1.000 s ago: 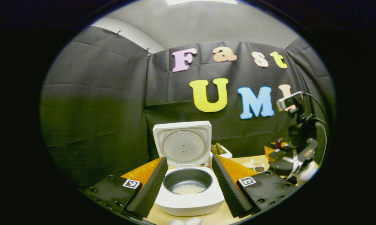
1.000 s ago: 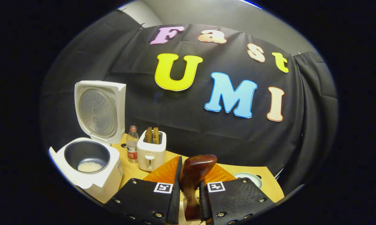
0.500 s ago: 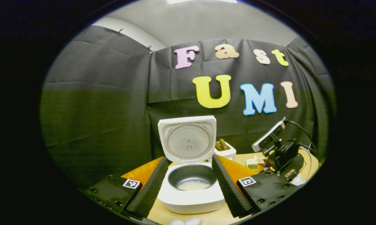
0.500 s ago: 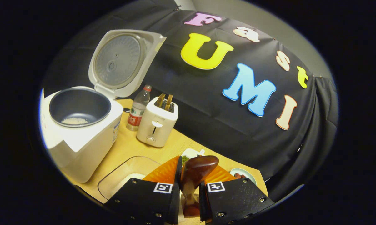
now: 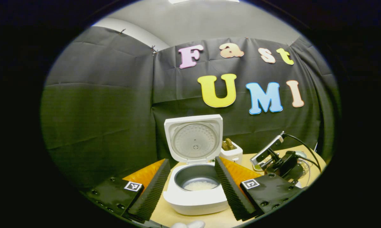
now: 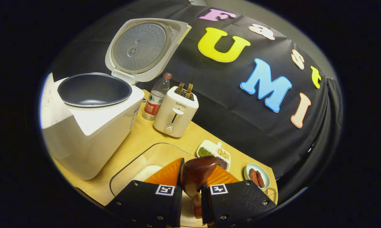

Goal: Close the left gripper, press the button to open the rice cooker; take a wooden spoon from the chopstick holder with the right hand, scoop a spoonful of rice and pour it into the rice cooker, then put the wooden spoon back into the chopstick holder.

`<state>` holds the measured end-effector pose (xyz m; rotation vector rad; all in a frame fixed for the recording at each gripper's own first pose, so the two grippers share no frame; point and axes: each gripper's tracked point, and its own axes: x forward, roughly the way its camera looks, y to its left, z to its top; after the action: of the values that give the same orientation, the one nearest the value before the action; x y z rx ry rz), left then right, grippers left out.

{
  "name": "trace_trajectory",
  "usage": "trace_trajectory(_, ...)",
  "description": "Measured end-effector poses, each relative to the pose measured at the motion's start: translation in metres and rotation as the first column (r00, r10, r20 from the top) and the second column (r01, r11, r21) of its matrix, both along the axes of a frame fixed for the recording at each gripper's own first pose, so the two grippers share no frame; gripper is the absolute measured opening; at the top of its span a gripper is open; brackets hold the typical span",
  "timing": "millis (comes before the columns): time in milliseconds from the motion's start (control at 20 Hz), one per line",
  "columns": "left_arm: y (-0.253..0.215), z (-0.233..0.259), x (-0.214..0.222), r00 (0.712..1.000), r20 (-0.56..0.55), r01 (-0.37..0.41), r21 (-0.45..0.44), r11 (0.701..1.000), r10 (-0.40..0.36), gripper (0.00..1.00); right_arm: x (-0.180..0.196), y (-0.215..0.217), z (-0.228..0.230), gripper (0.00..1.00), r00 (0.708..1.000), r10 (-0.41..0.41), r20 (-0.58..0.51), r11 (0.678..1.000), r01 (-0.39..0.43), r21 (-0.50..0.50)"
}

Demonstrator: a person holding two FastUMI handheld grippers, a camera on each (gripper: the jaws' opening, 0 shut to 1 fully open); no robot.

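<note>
- The right gripper (image 6: 192, 193) grips a dark wooden spoon (image 6: 196, 172) by the handle, both fingers pressed on it, the bowl of the spoon sticking up at 12 o'clock between them.
- Over the last second the right gripper has dropped and tilted down toward the table: the rice cooker (image 6: 92, 123), which sat low at 9 o'clock in its view, now looms large at 10 o'clock, and a clear container (image 6: 136, 167) holding a heap of white rice (image 6: 147, 172) has come into view just ahead of the fingers at 7 o'clock.
- This looks like the approach for another scoop, or a pass over the rice on the way to the holder; I cannot tell which.
- In the left gripper view, the left gripper (image 5: 192, 186) hangs with its fingers wide apart and nothing between them, framing the cooker's open pot (image 5: 196, 180), which already has some rice on its bottom.
- The cooker lid (image 5: 194, 139) stands upright, so the button step is done.
- The chopstick holder cannot be made out in either view.
- The surface is a pale wooden table (image 6: 136, 139). Beside the cooker stand a water bottle (image 6: 155, 101) and a white toaster (image 6: 175, 112); at 5 o'clock lie a divided dish of beans (image 6: 214, 155) and a small plate of red pieces (image 6: 255, 177).
- Black cloth (image 5: 98, 104) walls the booth, with a grey wall above.
</note>
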<state>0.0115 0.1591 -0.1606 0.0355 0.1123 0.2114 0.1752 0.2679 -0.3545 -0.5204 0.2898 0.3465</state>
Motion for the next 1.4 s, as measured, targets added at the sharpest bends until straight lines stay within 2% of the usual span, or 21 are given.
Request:
trace_trajectory(200, 0.005, 0.003, -0.004, 1.000, 0.003, -0.005, 0.007, 1.000, 0.005, 0.98, -0.003, 0.005, -0.004, 0.26, 0.996, -0.023, -0.091, 0.985, 0.038, 0.167)
trace_trajectory(250, 0.006, 0.004, -0.005, 1.000, 0.002, -0.008, 0.008, 1.000, 0.008, 0.94, -0.002, 0.003, -0.001, 0.27, 0.994, -0.032, -0.104, 0.977, 0.053, 0.205)
trace_trajectory(300, 0.007, 0.002, -0.005, 1.000, 0.000, -0.009, 0.006, 1.000, 0.009, 1.00, -0.001, 0.002, 0.001, 0.27, 0.991, -0.038, -0.125, 0.965, 0.069, 0.251)
trace_trajectory(400, 0.010, 0.002, -0.005, 1.000, -0.004, -0.013, -0.002, 1.000, 0.013, 1.00, 0.003, -0.001, 0.005, 0.27, 0.985, -0.059, -0.164, 0.932, 0.113, 0.343)
trace_trajectory(500, 0.011, 0.002, -0.005, 1.000, -0.005, -0.017, -0.003, 1.000, 0.017, 1.00, 0.006, -0.002, 0.009, 0.27, 0.977, -0.068, -0.203, 0.889, 0.152, 0.433)
trace_trajectory(600, 0.011, 0.004, -0.007, 1.000, -0.001, -0.017, -0.003, 1.000, 0.017, 1.00, 0.006, -0.003, 0.011, 0.27, 0.972, -0.067, -0.227, 0.861, 0.171, 0.479)
trace_trajectory(750, 0.013, 0.004, -0.006, 1.000, 0.000, -0.018, -0.003, 1.000, 0.018, 1.00, 0.005, 0.001, 0.012, 0.27, 0.961, -0.052, -0.272, 0.801, 0.203, 0.564)
trace_trajectory(800, 0.013, 0.005, -0.006, 1.000, 0.002, -0.017, -0.005, 1.000, 0.017, 0.98, 0.005, 0.001, 0.012, 0.27, 0.957, -0.049, -0.286, 0.781, 0.215, 0.586)
trace_trajectory(850, 0.014, 0.006, -0.007, 1.000, 0.002, -0.019, -0.004, 1.000, 0.019, 1.00, 0.006, 0.000, 0.013, 0.27, 0.952, -0.050, -0.303, 0.764, 0.232, 0.602)
trace_trajectory(1050, 0.018, 0.007, -0.005, 1.000, 0.005, -0.022, -0.005, 1.000, 0.022, 0.99, 0.009, -0.002, 0.013, 0.26, 0.934, -0.037, -0.356, 0.694, 0.280, 0.663)
trace_trajectory(1300, 0.021, 0.007, -0.003, 1.000, 0.005, -0.027, -0.003, 1.000, 0.027, 1.00, 0.011, -0.013, 0.012, 0.27, 0.904, -0.024, -0.428, 0.566, 0.365, 0.739)
trace_trajectory(1400, 0.022, 0.008, -0.003, 1.000, 0.005, -0.028, -0.002, 1.000, 0.028, 1.00, 0.011, -0.021, 0.011, 0.26, 0.895, -0.020, -0.446, 0.525, 0.389, 0.757)
